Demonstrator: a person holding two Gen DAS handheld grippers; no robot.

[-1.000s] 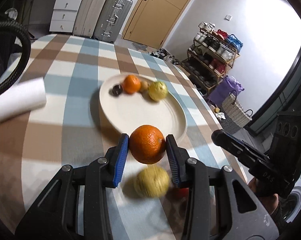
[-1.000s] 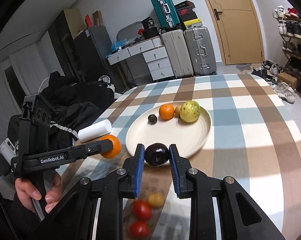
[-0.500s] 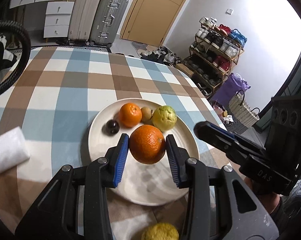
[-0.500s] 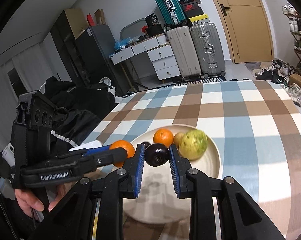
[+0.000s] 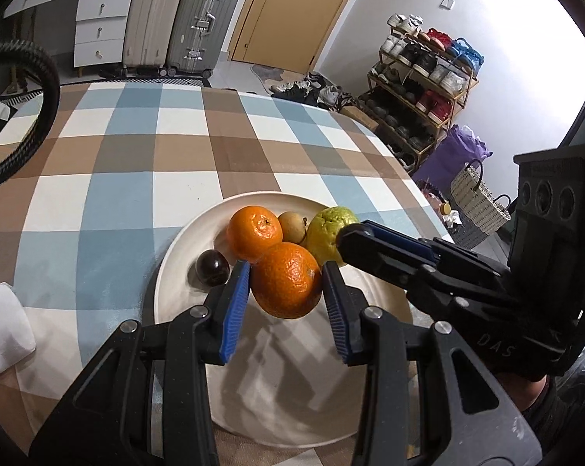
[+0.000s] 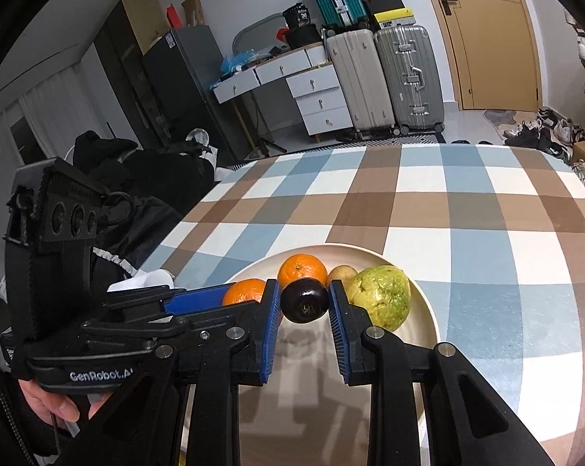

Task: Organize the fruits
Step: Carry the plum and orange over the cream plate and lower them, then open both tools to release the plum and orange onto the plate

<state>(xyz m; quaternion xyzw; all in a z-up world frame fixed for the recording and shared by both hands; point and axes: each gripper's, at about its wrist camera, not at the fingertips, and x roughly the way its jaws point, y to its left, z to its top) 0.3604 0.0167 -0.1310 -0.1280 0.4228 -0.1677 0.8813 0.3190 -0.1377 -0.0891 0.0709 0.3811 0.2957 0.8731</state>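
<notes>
— On the checked blue, brown and white tablecloth [image 5: 98,202]?
— Round cream plate [image 5: 176,272], white paper roll [image 5: 1,334] to its left.
— On the plate?
— Small orange tangerine [image 5: 253,231], brownish round fruit [image 5: 292,226] right of it, lumpy green guava [image 5: 327,229] further right, dark plum [image 5: 212,268] left and nearer.
</notes>
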